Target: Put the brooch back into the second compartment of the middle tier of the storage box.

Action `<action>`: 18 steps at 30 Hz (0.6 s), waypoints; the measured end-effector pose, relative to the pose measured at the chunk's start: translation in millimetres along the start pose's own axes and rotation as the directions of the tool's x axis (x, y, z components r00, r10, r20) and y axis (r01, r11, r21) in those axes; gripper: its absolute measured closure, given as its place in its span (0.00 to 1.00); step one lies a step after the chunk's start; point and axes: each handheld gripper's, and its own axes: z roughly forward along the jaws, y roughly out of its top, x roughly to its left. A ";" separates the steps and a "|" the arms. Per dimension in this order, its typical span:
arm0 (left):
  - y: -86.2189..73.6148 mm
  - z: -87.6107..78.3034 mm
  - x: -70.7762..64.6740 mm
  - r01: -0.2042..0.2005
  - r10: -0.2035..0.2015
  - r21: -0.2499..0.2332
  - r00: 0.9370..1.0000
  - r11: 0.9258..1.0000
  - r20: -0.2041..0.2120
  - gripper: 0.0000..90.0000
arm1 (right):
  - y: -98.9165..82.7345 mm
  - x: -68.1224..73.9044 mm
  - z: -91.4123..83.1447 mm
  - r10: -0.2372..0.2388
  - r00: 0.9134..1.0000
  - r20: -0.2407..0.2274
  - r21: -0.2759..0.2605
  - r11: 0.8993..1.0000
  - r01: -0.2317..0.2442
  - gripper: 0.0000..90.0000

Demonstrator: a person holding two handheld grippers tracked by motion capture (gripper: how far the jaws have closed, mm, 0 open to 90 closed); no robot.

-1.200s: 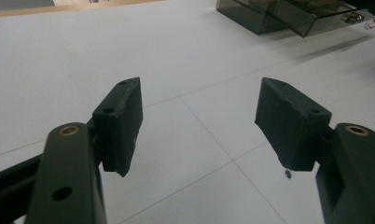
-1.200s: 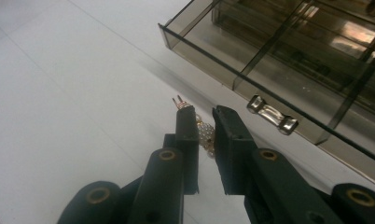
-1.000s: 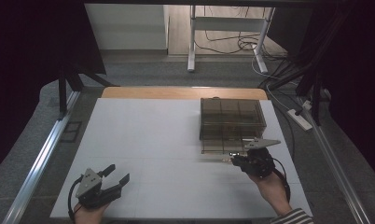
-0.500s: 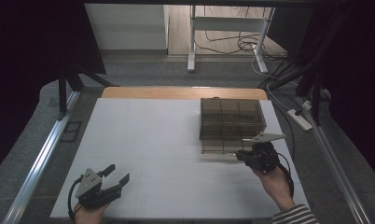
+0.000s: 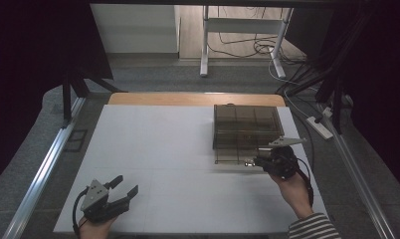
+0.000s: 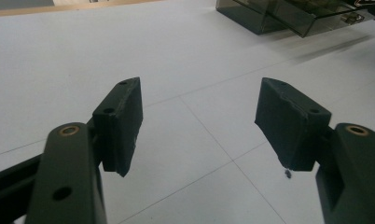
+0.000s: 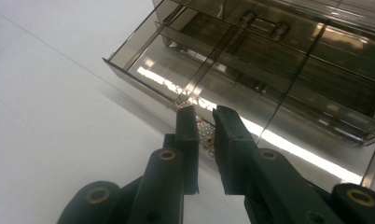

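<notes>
A smoky, see-through plastic drawer box (image 5: 245, 130) stood on the white counter (image 5: 158, 149), toward its far right part. Its low front drawer (image 7: 251, 88) was pulled partway out, tinted walls splitting it into several compartments. A small knob studded with pale beads (image 7: 205, 135) sat on the drawer's front wall, between the nearly closed jaws of the right claw (image 7: 205, 122).

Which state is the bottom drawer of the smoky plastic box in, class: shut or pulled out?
Pulled out partway. The drawer juts forward of the box, the right tool clamped on its studded knob.
</notes>
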 end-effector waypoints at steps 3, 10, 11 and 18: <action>0.0 0.1 0.1 0.001 -0.001 0.000 1.000 1.000 0.000 0.36 | 1.6 -1.9 1.7 0.006 1.000 0.002 0.001 1.000 -0.006 0.88; 0.0 -0.1 0.2 0.001 -0.001 -0.001 1.000 1.000 0.001 0.36 | 7.1 -6.2 8.1 0.019 1.000 0.014 0.002 1.000 -0.019 0.88; 0.0 -0.1 0.2 0.001 -0.001 0.000 1.000 1.000 0.001 0.36 | 7.9 -6.7 9.5 0.020 1.000 0.016 0.001 1.000 -0.020 0.88; 0.0 -0.1 0.3 0.001 -0.001 0.000 1.000 1.000 0.002 0.36 | 11.7 -10.3 18.4 0.032 0.999 0.025 0.014 0.999 -0.033 0.88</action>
